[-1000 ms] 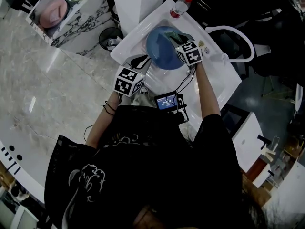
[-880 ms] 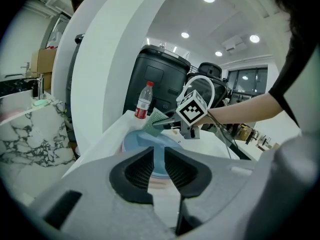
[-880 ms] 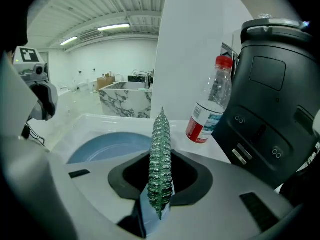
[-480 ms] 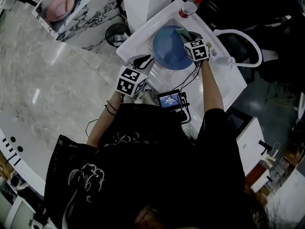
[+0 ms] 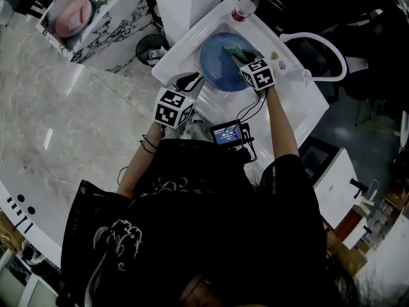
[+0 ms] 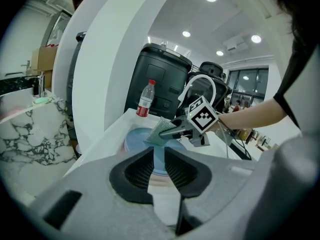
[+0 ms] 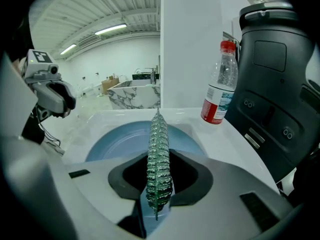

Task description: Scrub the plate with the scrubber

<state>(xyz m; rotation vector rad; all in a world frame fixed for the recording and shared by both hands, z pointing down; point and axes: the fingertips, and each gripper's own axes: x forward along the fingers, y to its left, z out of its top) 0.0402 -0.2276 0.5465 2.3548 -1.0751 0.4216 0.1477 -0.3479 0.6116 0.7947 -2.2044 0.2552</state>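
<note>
Right now my L gripper (image 6: 159,156) is clamped narrow on the near rim of the plate (image 6: 136,139). The plate lies in the white sink (image 5: 180,48), toward its far end. My R gripper (image 7: 159,179) pinches the scrubber (image 7: 159,146), held edge-on over the plate's middle; can't tell if it touches. A bottle (image 7: 218,91) stands upright at the sink's far corner.

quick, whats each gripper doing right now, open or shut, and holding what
Left gripper: shut on the rim of the plate.
Right gripper: shut on the scrubber.
</note>
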